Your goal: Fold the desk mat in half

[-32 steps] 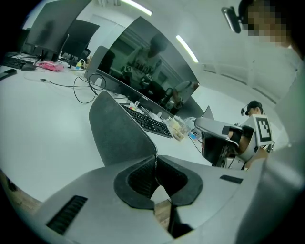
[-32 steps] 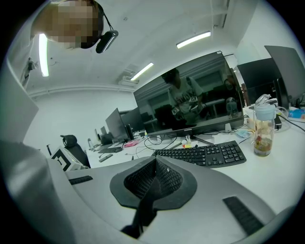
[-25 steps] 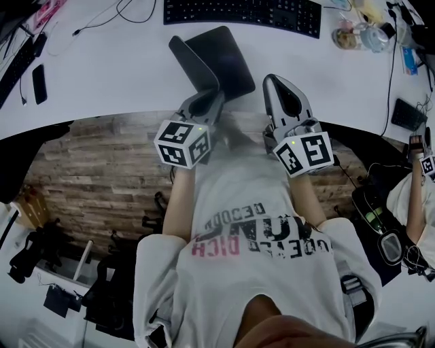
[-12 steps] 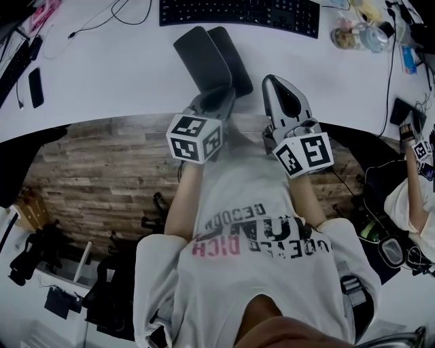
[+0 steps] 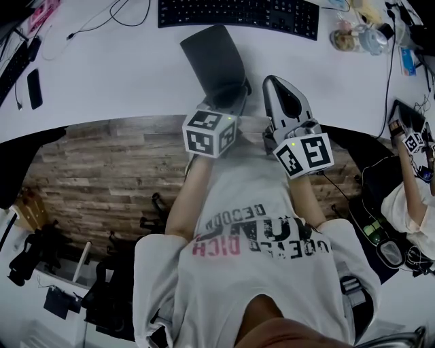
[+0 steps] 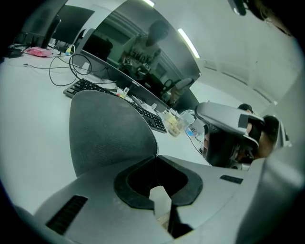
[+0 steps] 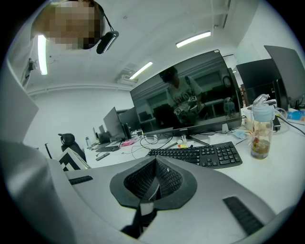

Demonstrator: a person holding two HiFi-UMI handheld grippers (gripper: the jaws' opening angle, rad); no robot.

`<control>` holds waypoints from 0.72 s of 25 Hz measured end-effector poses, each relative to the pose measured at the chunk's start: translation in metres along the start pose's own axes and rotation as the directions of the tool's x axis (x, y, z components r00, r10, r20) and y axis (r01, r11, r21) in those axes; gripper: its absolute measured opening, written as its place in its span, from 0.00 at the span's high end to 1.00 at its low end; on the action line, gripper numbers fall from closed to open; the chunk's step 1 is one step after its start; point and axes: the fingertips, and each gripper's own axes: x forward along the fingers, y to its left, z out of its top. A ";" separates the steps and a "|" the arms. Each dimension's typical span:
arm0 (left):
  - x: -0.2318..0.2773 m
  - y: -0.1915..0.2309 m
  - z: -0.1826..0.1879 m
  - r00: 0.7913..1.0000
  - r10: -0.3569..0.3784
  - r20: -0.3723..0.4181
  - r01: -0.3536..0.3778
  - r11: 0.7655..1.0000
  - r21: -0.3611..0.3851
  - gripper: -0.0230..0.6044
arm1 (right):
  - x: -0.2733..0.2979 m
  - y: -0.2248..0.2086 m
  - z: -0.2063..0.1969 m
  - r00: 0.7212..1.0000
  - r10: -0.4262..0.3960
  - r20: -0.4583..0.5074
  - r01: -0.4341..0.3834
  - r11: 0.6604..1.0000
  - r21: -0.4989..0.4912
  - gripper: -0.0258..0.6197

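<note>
Nearest the person, the left gripper (image 5: pixel 230 102) had its jaws pinched shut on one edge of the dark grey, fine-woven fabric desk mat (image 5: pixel 212 58). Its own view showed the pads meeting on the thin sheet, which rose straight from the tips as a rounded flap (image 6: pixel 109 133). Just beside it on the person's right, the right gripper (image 5: pixel 270 83) lay with its tip over the desk, jaws closed together on nothing and their ribbed pads meeting in a V (image 7: pixel 155 162).

The mat stretched away from the left gripper's tips, its long axis running toward the keyboard and leaning a little left. It sat straight ahead of the left gripper and to the left of the right one, so the left hand was the nearer. A sliver of a lower layer showed along the mat's right edge, so the fold looked nearly closed. The held edge probably needed lowering onto that layer.

The smooth white desk (image 5: pixel 122 68) carried everything. Beyond the mat lay a flat black keyboard (image 5: pixel 238 13), and off to the right stood a clear plastic bottle (image 5: pixel 348 37).
</note>
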 end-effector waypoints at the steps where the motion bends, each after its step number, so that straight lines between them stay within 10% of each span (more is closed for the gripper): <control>1: 0.003 -0.001 0.001 1.000 0.001 0.001 -0.001 1.000 -0.004 0.94 | 0.000 0.000 0.000 1.000 0.000 -0.001 0.000 1.000 0.000 0.96; 18: 0.047 -0.009 -0.017 0.995 0.037 -0.096 -0.037 0.999 -0.005 0.94 | 0.001 -0.008 -0.002 1.000 -0.010 -0.012 0.010 1.000 0.007 0.96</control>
